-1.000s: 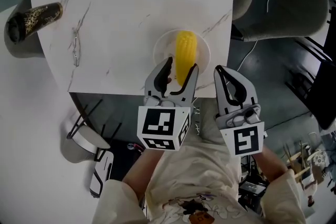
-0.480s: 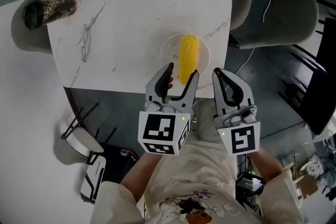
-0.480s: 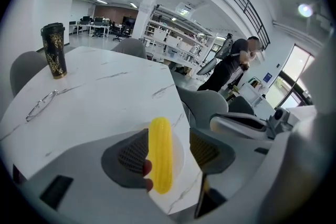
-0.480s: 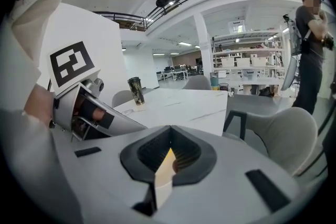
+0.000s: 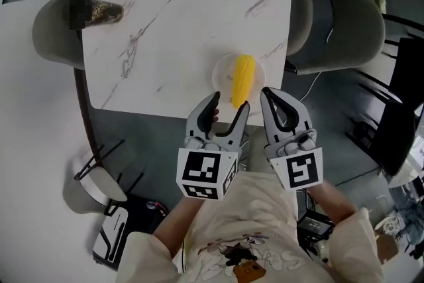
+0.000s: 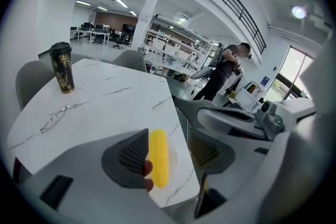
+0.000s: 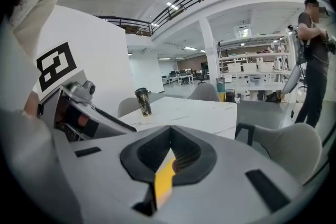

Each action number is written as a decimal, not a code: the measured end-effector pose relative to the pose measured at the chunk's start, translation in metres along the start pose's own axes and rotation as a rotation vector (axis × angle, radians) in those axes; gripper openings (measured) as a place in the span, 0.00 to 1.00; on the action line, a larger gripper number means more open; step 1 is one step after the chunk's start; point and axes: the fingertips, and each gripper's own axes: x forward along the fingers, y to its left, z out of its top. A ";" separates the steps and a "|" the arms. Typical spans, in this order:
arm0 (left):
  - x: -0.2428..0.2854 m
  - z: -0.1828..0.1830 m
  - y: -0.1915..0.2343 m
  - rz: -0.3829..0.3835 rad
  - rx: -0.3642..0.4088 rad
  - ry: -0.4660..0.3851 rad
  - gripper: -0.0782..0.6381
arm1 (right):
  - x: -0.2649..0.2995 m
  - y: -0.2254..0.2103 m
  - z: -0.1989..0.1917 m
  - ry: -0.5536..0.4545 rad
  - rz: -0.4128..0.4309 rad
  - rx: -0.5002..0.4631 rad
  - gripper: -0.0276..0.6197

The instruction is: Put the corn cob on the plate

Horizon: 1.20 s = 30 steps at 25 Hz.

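Note:
The yellow corn cob (image 5: pixel 242 79) lies on a small white plate (image 5: pixel 221 72) at the near corner of the marble table (image 5: pixel 185 16). My left gripper (image 5: pixel 227 109) is open and hangs just off the table edge, a little short of the plate, holding nothing. In the left gripper view the corn cob (image 6: pixel 159 157) shows between and beyond the two spread jaws of the left gripper (image 6: pixel 168 157). My right gripper (image 5: pixel 275 97) is shut on nothing, to the right of the plate and off the table. In the right gripper view only a yellow sliver of the corn cob (image 7: pixel 164 181) shows under its closed jaws.
A dark patterned cup (image 5: pixel 99 12) stands at the table's far left, with a pair of glasses (image 5: pixel 129 56) lying near it. Grey chairs (image 5: pixel 338 16) stand to the right and one at the left (image 5: pixel 53 36). A person (image 6: pixel 226 68) stands far off.
Both grippers have drawn back from the plate toward the person's body. The left jaws, which flanked the cob's near end, now hang off the table edge. The corn stays on the plate.

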 end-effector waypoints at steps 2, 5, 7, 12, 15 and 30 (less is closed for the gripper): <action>-0.008 0.006 -0.001 -0.001 0.006 -0.017 0.46 | 0.001 0.005 0.014 -0.019 0.013 -0.020 0.05; -0.022 0.015 -0.004 -0.003 0.008 -0.040 0.46 | -0.001 0.012 0.035 -0.040 0.026 -0.041 0.05; -0.031 0.021 -0.005 -0.004 0.006 -0.053 0.46 | -0.003 0.015 0.048 -0.055 0.027 -0.049 0.05; -0.049 0.036 -0.008 0.002 0.008 -0.095 0.46 | -0.011 0.016 0.079 -0.095 0.015 -0.109 0.05; -0.061 0.046 -0.007 0.008 -0.003 -0.122 0.46 | -0.017 0.022 0.098 -0.120 0.029 -0.132 0.05; -0.132 0.084 -0.020 0.056 0.068 -0.274 0.46 | -0.043 0.054 0.153 -0.196 0.073 -0.180 0.05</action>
